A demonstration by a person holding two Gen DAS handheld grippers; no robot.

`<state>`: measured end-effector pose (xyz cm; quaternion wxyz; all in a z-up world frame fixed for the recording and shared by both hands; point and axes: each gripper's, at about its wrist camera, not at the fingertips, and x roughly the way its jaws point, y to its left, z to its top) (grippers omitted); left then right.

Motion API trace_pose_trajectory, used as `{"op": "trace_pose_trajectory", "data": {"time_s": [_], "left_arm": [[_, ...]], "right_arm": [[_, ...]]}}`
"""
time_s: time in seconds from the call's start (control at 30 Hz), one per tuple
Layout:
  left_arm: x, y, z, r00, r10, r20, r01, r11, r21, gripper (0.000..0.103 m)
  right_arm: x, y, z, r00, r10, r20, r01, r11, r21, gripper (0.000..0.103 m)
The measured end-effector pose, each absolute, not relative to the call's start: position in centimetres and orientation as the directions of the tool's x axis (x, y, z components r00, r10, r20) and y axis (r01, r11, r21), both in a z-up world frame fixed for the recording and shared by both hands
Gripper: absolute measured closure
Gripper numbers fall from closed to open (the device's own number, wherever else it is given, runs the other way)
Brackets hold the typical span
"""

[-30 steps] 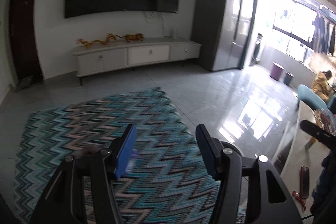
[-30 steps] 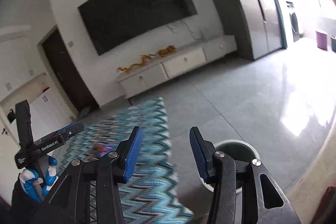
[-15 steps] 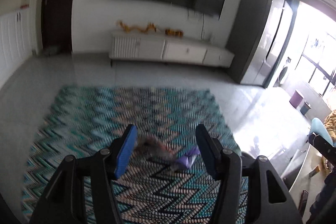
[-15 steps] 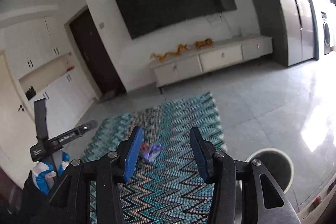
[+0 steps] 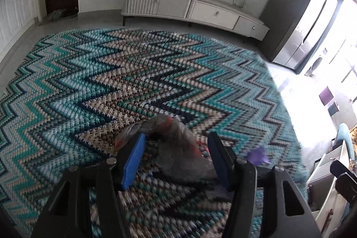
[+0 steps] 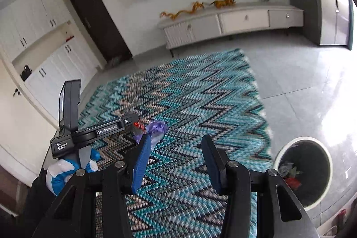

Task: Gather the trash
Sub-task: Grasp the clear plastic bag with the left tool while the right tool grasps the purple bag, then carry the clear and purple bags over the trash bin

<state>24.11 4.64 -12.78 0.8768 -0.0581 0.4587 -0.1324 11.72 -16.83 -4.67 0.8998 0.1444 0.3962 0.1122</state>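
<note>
A crumpled grey and red wrapper point(image 5: 176, 144) lies on the zigzag rug point(image 5: 111, 81). My left gripper point(image 5: 176, 155) is open, low over the rug, with its blue fingers on either side of the wrapper. A purple wrapper point(image 5: 257, 154) lies just right of it, and shows in the right wrist view point(image 6: 157, 129) too. My right gripper point(image 6: 175, 160) is open and empty above the rug. The white trash bin point(image 6: 305, 171) with a black liner stands on the tile floor to its right, with some trash inside.
A white TV cabinet point(image 5: 189, 8) with gold dragon figures stands against the far wall. A grey fridge point(image 5: 301, 15) is at the right. White cupboards point(image 6: 40, 55) line the left wall. The left gripper body point(image 6: 93, 131) shows in the right wrist view.
Both grippers have tilted down and moved toward the rug. The left gripper has closed in until the grey and red wrapper sits between its open fingers. The bin has come into fuller view.
</note>
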Motion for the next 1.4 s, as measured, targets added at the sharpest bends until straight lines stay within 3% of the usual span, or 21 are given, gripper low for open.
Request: {"op": "trace_pose_trajectory", "data": {"time_s": [0.2, 0.3, 0.53, 0.87, 1.4], "left_arm": [[24.4, 5.7, -14.4, 0.563, -0.322, -0.761, 0.195, 0.947, -0.256, 0.08], [24.4, 6.8, -14.9, 0.569, -0.366, -0.736, 0.193, 0.93, -0.313, 0.088], [24.3, 7.8, -15.2, 0.559, -0.436, -0.706, 0.196, 0.896, -0.398, 0.089], [24.8, 8.3, -15.1, 0.555, -0.457, -0.695, 0.192, 0.883, -0.428, 0.089], [20.9, 7.8, -11.4, 0.603, -0.432, -0.671, 0.232, 0.899, -0.371, 0.095]], "right_arm": [[15.6, -14.1, -8.2, 0.589, 0.37, -0.719, -0.123, 0.919, 0.374, 0.058], [17.3, -12.9, -9.5, 0.561, 0.395, -0.727, -0.134, 0.911, 0.391, 0.058], [19.4, -11.4, -11.4, 0.529, 0.442, -0.725, -0.148, 0.889, 0.434, 0.059], [19.6, -10.3, -11.7, 0.529, 0.453, -0.718, -0.159, 0.884, 0.44, 0.069], [7.1, -17.1, -5.5, 0.67, 0.376, -0.641, -0.075, 0.892, 0.445, 0.075]]}}
